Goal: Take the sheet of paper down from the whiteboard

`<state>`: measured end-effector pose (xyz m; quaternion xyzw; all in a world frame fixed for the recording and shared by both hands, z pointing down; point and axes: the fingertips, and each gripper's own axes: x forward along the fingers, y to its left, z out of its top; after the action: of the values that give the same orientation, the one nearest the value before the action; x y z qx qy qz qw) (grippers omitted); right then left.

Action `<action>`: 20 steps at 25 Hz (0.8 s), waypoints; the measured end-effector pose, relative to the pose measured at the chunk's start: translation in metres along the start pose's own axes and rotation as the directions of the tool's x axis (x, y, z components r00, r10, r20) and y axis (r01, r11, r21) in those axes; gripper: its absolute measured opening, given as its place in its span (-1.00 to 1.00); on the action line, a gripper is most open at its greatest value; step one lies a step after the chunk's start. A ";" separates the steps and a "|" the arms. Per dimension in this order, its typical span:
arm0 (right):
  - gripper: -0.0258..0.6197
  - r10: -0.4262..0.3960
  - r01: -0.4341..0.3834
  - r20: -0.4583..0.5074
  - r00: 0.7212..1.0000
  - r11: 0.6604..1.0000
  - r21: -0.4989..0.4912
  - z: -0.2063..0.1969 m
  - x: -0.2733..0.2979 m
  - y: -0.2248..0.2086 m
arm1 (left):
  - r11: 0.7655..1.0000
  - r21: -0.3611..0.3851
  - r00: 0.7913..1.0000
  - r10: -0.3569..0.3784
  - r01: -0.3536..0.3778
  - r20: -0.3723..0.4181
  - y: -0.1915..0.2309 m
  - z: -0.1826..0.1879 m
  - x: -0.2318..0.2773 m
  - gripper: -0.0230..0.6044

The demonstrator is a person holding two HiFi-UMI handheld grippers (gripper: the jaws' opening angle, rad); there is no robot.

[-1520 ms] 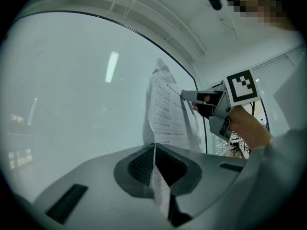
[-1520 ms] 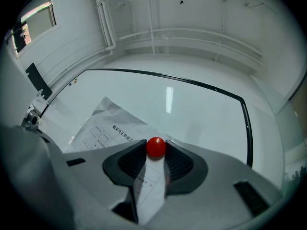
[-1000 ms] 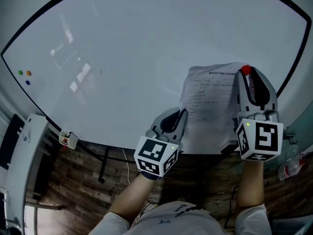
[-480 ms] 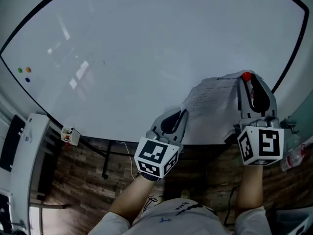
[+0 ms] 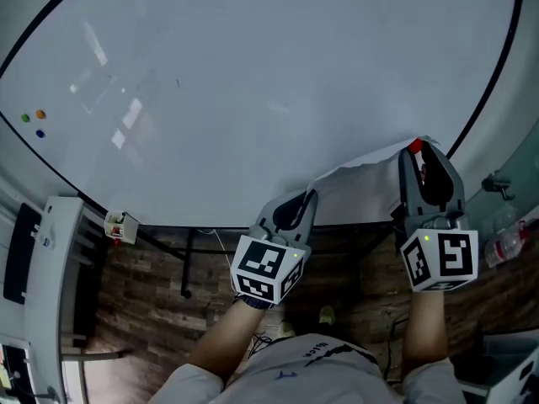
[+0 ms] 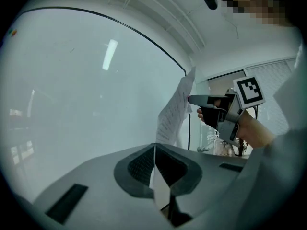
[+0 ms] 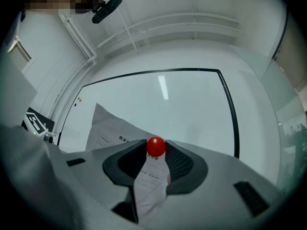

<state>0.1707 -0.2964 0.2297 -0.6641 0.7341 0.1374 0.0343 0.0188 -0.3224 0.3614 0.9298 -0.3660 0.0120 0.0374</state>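
Note:
The printed sheet of paper [image 5: 364,182] hangs off the whiteboard [image 5: 253,82], stretched between my two grippers near the board's lower edge. My left gripper [image 5: 308,197] is shut on the sheet's left edge; in the left gripper view the paper [image 6: 175,110] runs thin between the closed jaws of that gripper [image 6: 154,151]. My right gripper [image 5: 418,151] is shut on a round red magnet [image 5: 415,146] at the sheet's top right corner. In the right gripper view the magnet [image 7: 156,146] sits between the jaw tips, with the paper [image 7: 111,126] under it.
A small eraser box [image 5: 120,225] sits at the board's lower left corner. Three coloured magnets [image 5: 34,117] dot its far left. A white cabinet [image 5: 50,268] stands at left, a bottle [image 5: 510,244] at right, the board's stand [image 5: 187,263] and wooden floor below.
Both grippers have come down with the sheet and the red magnet. The paper lay flat on the board; it now hangs off it, seen nearly edge-on at the lower frame.

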 end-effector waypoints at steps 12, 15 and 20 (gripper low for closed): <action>-0.52 -0.060 0.061 -0.030 0.998 0.997 0.044 -0.015 -0.042 0.014 | 1.000 -0.005 0.994 0.007 -0.007 -0.105 0.003 -0.040 -0.028 -0.88; -0.52 -0.055 0.057 -0.038 0.998 0.997 0.048 -0.021 -0.044 0.022 | 1.000 -0.009 0.993 0.003 -0.004 -0.119 0.003 -0.043 -0.031 -0.88; -0.52 -0.050 0.053 -0.048 0.998 0.997 0.061 -0.027 -0.047 0.028 | 1.000 -0.013 0.993 -0.006 0.005 -0.116 -0.001 -0.042 -0.034 -0.88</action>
<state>0.1525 -0.2561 0.2712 -0.6843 0.7214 0.0984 0.0414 -0.0055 -0.2952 0.4012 0.9283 -0.3607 0.0634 0.0644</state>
